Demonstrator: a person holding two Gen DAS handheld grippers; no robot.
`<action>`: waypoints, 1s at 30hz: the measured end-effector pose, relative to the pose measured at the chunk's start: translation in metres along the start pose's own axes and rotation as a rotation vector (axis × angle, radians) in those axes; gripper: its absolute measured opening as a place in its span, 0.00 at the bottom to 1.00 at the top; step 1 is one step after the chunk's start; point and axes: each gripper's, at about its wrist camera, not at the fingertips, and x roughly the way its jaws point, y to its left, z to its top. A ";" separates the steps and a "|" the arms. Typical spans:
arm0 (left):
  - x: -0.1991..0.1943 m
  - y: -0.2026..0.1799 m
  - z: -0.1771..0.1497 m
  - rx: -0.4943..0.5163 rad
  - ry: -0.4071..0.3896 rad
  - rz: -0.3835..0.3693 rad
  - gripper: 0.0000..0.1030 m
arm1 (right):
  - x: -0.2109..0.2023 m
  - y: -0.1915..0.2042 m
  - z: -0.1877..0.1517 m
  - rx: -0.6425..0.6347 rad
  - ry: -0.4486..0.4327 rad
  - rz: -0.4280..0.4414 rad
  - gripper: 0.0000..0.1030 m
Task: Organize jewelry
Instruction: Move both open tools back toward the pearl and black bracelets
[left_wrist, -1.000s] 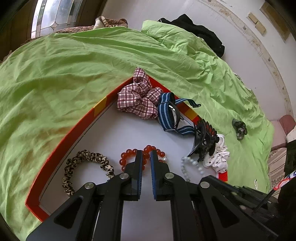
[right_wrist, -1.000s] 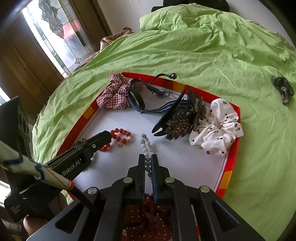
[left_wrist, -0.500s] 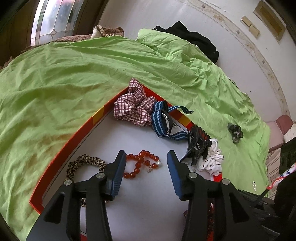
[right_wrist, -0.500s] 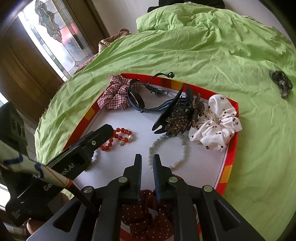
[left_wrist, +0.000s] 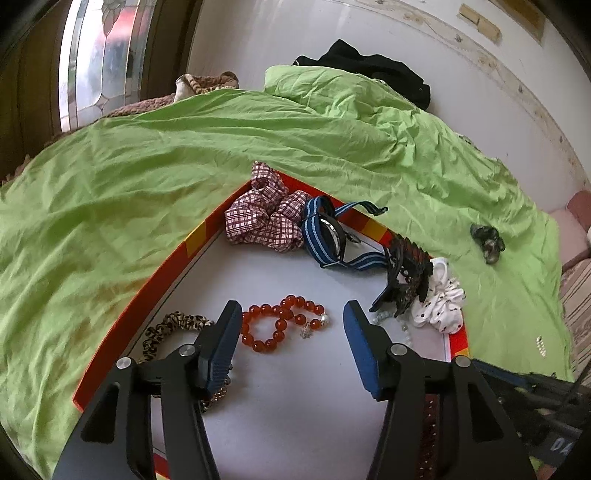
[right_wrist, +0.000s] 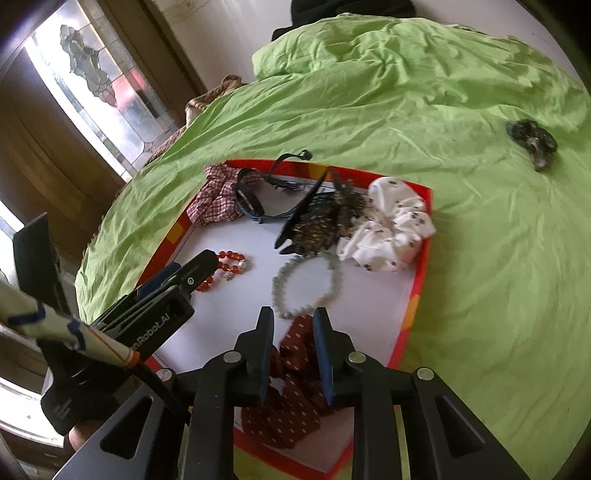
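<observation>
The left claw (left_wrist: 291, 332) is spread wide, empty, above the red bead bracelet (left_wrist: 282, 326) on the tray (left_wrist: 122, 332) near its left rim. The right claw (right_wrist: 293, 332) is parted, empty, over a red dotted scrunchie (right_wrist: 291, 402); just beyond lies the pale bead bracelet (right_wrist: 304, 286) mid-tray.

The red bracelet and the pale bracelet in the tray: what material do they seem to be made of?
Red bracelet: round, glossy, translucent orange-red beads, probably glass, resin or carnelian-like stone; a small silvery charm hangs from it. Pale bracelet: small grey-green beads with a duller shine, perhaps stone or frosted glass; the view is too blurred to tell. Both lie on the tray, whose white floor looks like smooth cardboard.
</observation>
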 end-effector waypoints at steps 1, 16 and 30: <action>0.000 -0.001 -0.001 0.009 0.000 0.004 0.54 | -0.003 -0.003 -0.002 0.007 -0.004 0.001 0.24; -0.005 -0.020 -0.017 0.113 0.000 0.069 0.55 | -0.038 -0.064 -0.044 0.116 -0.018 -0.054 0.27; -0.034 -0.035 -0.030 0.114 -0.076 0.097 0.56 | -0.089 -0.127 -0.100 0.240 -0.048 -0.133 0.28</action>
